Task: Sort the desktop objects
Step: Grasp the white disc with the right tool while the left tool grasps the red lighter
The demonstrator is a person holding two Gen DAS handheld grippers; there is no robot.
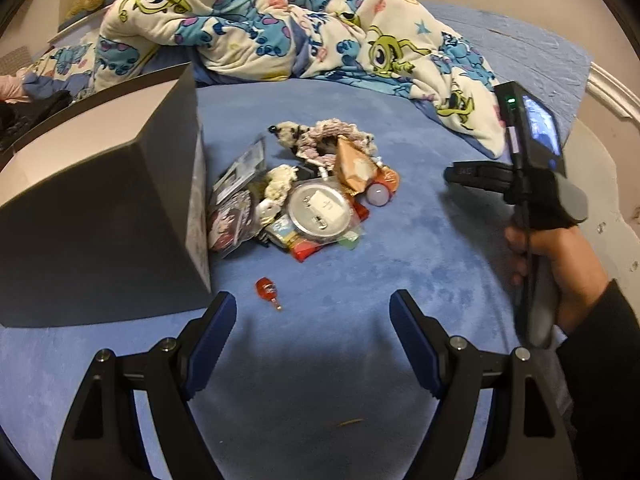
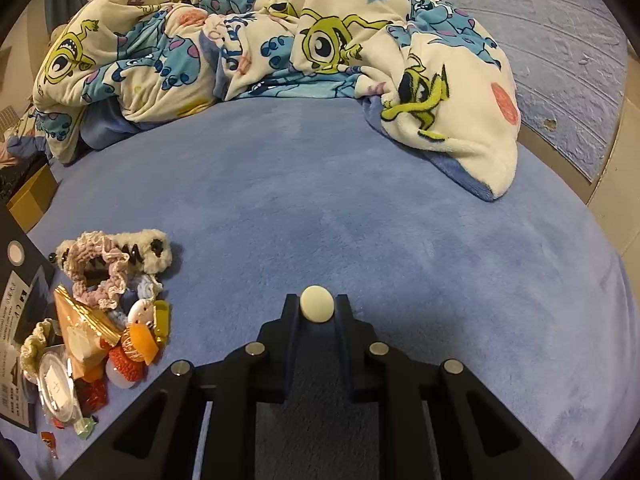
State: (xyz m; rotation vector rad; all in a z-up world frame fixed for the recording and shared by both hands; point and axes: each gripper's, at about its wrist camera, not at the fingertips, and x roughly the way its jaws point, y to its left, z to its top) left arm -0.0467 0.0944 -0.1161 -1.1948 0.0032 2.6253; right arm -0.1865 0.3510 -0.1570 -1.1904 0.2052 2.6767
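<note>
A pile of small objects (image 1: 308, 196) lies on the blue bed cover: crocheted scrunchies (image 1: 320, 142), a round silver tin (image 1: 318, 210), packets and a pale ball (image 1: 378, 194). The pile also shows at the left of the right wrist view (image 2: 104, 320). A small red charm (image 1: 267, 291) lies apart, just ahead of my left gripper (image 1: 312, 316), which is open and empty. My right gripper (image 2: 316, 308) is shut on a cream round ball (image 2: 317, 303) above the bare cover. In the left wrist view the right gripper's body (image 1: 528, 152) is held at the right of the pile.
A grey open box (image 1: 104, 200) stands left of the pile, touching it. A crumpled cartoon-print blanket (image 1: 280, 28) lies across the far side of the bed (image 2: 360, 208). The bed's right edge and the floor (image 1: 612, 184) are at the right.
</note>
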